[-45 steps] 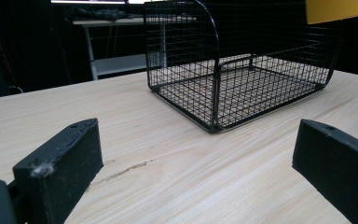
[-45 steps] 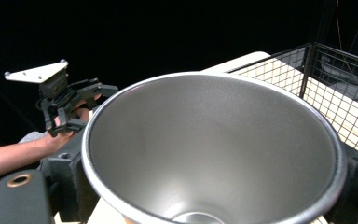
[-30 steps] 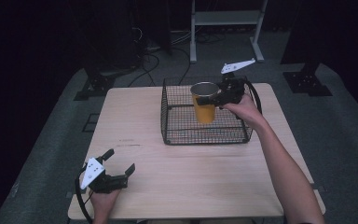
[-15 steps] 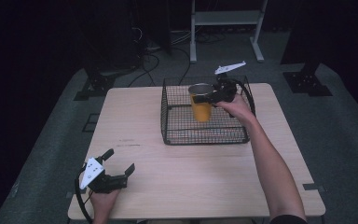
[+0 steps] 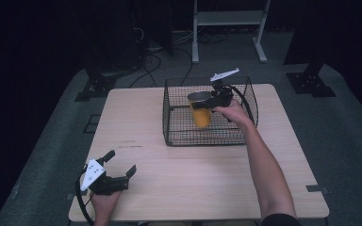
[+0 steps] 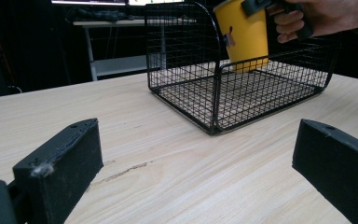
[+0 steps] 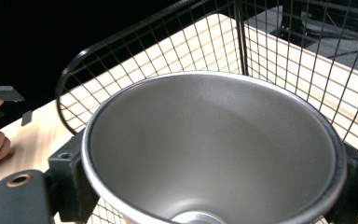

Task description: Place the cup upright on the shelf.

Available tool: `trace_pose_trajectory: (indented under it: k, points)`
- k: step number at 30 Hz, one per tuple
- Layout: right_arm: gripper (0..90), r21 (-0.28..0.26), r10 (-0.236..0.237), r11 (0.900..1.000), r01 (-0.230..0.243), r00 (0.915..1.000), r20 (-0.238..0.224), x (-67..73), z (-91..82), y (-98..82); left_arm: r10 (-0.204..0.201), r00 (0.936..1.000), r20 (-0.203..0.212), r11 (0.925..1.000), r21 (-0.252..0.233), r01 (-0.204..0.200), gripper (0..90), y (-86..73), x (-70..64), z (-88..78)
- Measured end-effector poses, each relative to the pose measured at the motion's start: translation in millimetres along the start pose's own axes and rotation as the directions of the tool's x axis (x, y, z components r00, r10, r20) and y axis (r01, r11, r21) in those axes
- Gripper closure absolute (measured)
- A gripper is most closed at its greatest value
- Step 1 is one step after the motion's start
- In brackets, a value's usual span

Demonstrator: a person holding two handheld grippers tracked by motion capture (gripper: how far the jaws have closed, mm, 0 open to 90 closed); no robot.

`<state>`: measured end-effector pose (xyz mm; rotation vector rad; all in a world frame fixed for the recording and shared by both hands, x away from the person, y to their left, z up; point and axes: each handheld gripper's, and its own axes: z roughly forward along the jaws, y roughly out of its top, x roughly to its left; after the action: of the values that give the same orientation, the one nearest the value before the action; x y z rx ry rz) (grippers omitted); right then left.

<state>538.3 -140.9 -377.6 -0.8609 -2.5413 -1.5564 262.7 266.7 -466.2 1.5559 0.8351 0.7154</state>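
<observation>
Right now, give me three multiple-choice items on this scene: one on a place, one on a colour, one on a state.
1. Where is the cup?
A. Flat on the bare table
B. Held over the wire basket
C. On the floor

2. What colour is the cup's outside?
A. Orange-yellow
B. Blue
C. White

3. How do the left gripper's jaws stand?
A. Shut on the cup
B. Shut on the basket
C. Open, empty

Key: B, the right gripper holds it within the basket's walls; A, the left gripper view shows its side; C, bare table shows between the jaws.

The cup [image 5: 200, 109] hangs inside the wire basket [image 5: 179, 134], far side of the table [image 5: 207, 188].
</observation>
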Motion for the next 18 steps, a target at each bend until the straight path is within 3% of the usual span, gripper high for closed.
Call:
trace_pose_trajectory:
  k: [18]
  points:
    - [11.6,0.029,0.0,1.0,-0.001,0.9994,0.035,-7.9,18.6,-7.6,-0.004,1.0,0.003,1.0,-0.006,0.004,0.8,0.0,0.8,-0.3]
